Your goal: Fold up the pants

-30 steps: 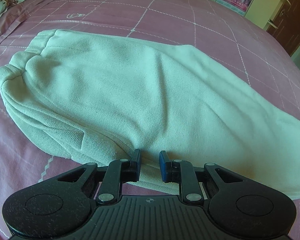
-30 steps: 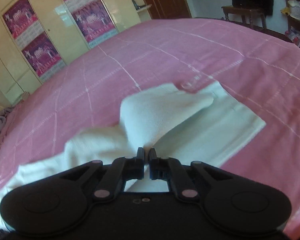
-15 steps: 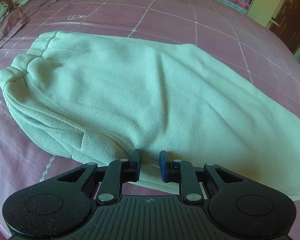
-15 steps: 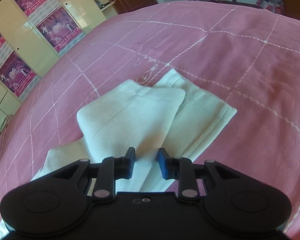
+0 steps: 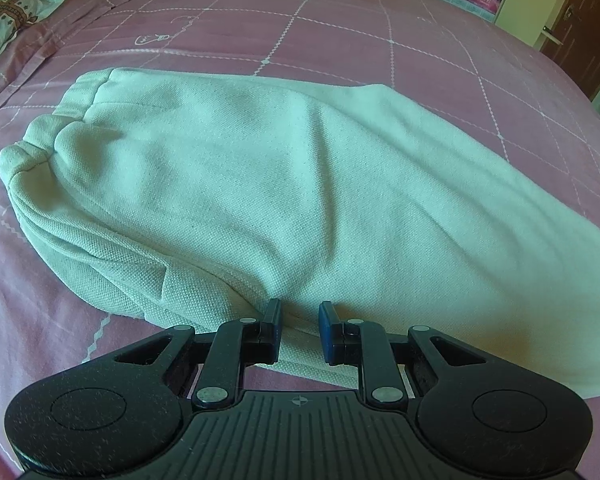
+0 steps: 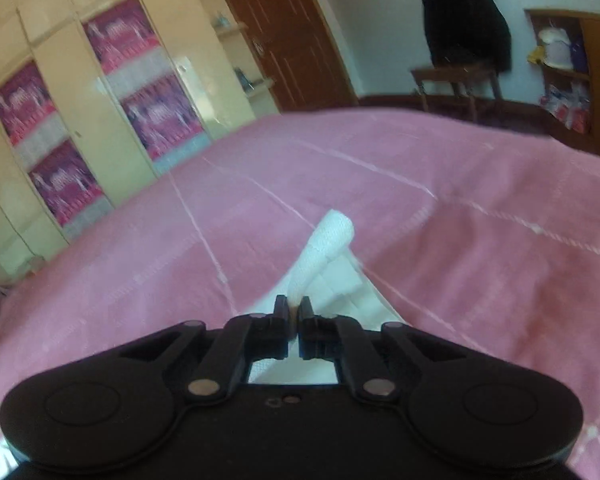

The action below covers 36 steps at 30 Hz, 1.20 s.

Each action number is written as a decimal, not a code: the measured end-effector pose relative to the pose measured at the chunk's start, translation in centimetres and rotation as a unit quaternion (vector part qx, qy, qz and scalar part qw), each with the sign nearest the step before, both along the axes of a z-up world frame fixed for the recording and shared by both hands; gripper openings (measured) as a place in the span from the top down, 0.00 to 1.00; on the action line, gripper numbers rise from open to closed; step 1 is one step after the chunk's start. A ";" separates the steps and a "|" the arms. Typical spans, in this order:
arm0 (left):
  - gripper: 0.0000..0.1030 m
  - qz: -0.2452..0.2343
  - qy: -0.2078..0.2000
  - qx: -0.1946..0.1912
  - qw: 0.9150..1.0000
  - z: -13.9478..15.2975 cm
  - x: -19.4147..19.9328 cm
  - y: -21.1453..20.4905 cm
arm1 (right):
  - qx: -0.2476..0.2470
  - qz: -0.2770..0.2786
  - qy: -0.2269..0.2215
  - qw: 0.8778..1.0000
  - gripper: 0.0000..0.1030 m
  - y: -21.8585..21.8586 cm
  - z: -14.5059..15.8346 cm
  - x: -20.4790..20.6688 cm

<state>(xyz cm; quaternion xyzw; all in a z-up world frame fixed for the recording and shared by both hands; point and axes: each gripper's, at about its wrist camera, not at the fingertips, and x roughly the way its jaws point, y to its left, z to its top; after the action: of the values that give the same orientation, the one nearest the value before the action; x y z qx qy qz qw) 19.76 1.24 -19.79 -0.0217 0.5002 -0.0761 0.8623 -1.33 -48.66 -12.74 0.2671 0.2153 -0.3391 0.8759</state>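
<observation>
Pale green-white pants (image 5: 280, 184) lie folded lengthwise on the pink bedspread (image 5: 340, 28), with the waistband at the left in the left wrist view. My left gripper (image 5: 299, 330) sits at the near edge of the pants, its blue pads narrowly apart with a thick fold of the cloth pinched between them. In the right wrist view my right gripper (image 6: 294, 312) is shut on a strip of the pants' leg end (image 6: 332, 240). That strip stands up from the bedspread (image 6: 460, 220) in a bunched ridge. The right wrist picture is blurred.
Cream wardrobe doors with purple posters (image 6: 100, 120) stand beyond the bed. A brown door (image 6: 292, 40), a chair with a dark garment (image 6: 464, 40) and a shelf (image 6: 572, 60) are farther back. A patterned cloth (image 5: 8, 20) lies at the bed's far left corner.
My right gripper opened over the leg ends, then shut on the cloth and drew it up into a ridge; its view tilted up toward the room. The left gripper stayed put.
</observation>
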 end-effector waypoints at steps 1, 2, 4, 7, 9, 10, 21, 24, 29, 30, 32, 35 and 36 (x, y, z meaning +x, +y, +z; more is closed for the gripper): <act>0.80 -0.002 -0.001 0.002 1.000 0.0 0.0 0.0 | 0.032 -0.017 0.035 0.999 0.96 -1.0 -2.3 -0.4; 0.80 -0.003 -0.002 0.002 1.000 0.0 0.0 0.1 | 0.057 -0.026 0.047 0.997 0.96 -1.5 -3.8 -0.9; 0.80 -0.004 -0.002 0.004 1.000 0.1 0.0 0.1 | 0.066 -0.027 0.041 0.997 0.95 -1.7 -5.2 -1.4; 0.80 -0.001 -0.003 0.007 1.000 0.0 0.0 -0.1 | 0.048 -0.015 0.049 0.998 0.95 -1.4 -4.3 -0.1; 0.80 -0.002 -0.006 0.011 1.000 0.0 -0.1 -0.3 | 0.043 -0.006 0.036 0.998 0.95 -1.6 -3.3 0.4; 0.80 -0.003 -0.007 0.013 1.000 0.0 -0.2 -0.4 | 0.033 0.001 0.027 0.999 0.95 -1.6 -2.4 0.9; 0.80 -0.006 -0.015 0.022 1.000 0.1 -0.5 -0.7 | 0.027 -0.020 0.076 0.997 0.97 -2.5 -5.2 -0.8; 0.80 -0.005 -0.014 0.023 1.000 0.2 -0.5 -0.7 | 0.003 -0.030 0.093 0.995 0.80 -1.9 -4.0 -0.6; 0.80 -0.026 -0.040 0.030 0.998 1.6 -1.9 -2.2 | -0.012 -0.061 0.037 0.997 0.74 -1.3 -1.5 -2.3; 0.80 -0.036 -0.048 0.027 0.998 2.0 -2.3 -3.1 | -0.020 -0.035 0.038 0.998 0.74 -0.7 -1.2 -1.6; 0.80 -0.058 -0.056 0.017 0.997 2.8 -2.5 -5.3 | -0.037 0.045 0.055 0.997 0.74 0.6 -0.8 1.1; 0.80 -0.095 -0.053 -0.006 0.994 3.4 -2.2 -10.1 | -0.022 0.131 0.082 0.988 0.77 2.0 -1.3 5.6; 0.80 -0.108 -0.053 -0.010 0.993 3.4 -2.1 -12.0 | -0.009 0.150 0.090 0.985 0.77 2.3 -1.7 7.1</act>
<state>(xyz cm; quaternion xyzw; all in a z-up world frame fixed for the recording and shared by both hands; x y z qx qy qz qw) 17.69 -10.81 -16.40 0.0281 0.4525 -0.1746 0.8741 5.73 -46.34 -14.42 0.1922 0.3273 -0.2285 0.8965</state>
